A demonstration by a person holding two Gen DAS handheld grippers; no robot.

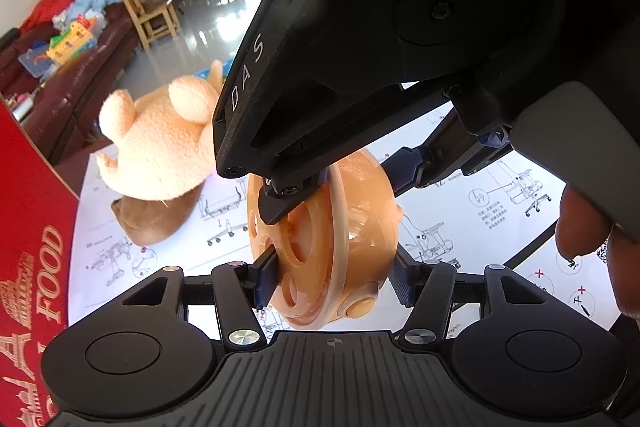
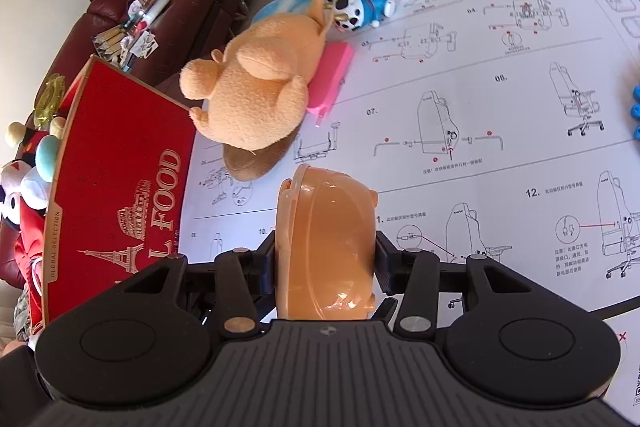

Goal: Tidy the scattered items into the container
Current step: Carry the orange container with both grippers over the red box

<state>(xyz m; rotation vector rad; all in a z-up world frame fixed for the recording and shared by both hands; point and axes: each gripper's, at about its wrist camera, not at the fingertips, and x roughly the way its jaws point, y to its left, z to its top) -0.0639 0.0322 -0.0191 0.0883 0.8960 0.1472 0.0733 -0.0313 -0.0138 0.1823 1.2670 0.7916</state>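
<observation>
The red box stands at the table's left edge, ready for toys. Beside it lies a plush bear. Both tongs, left and right, clamp one orange plastic ball together, sharing its bulk above the table.

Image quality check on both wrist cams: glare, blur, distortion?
Left wrist: window glare blows out the far floor; the right claw looms dark across the top; the orange plastic toy is sharp. Right wrist: even daylight, small highlight on the toy; the red box edge and instruction sheet lines bow from the fisheye; no motion blur.
</observation>
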